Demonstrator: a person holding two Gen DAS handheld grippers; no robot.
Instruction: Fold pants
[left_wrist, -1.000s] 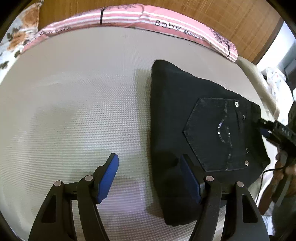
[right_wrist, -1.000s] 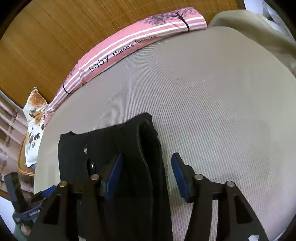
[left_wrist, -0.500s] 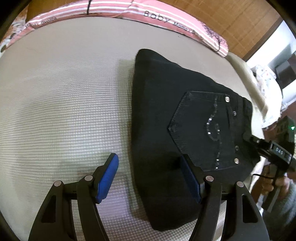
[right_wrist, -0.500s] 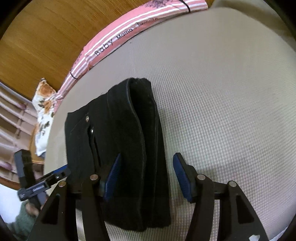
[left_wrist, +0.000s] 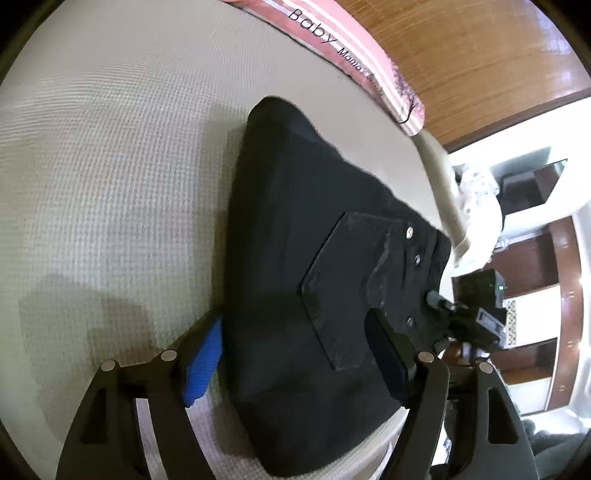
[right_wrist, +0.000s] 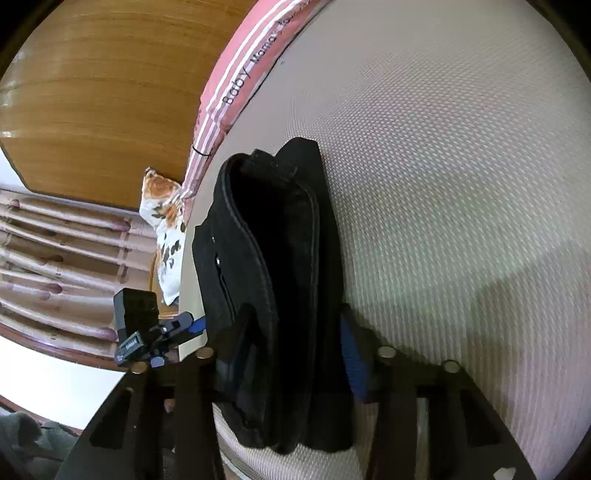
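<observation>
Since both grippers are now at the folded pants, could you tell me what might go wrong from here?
1. The right gripper is closing across the pants' thick stacked edge; it may catch only some layers, and the fold could slide apart.
2. The left gripper is opening astride the other end; uneven holds could skew the bundle.
3. The pants lie near the mattress edge and could slip off.
</observation>
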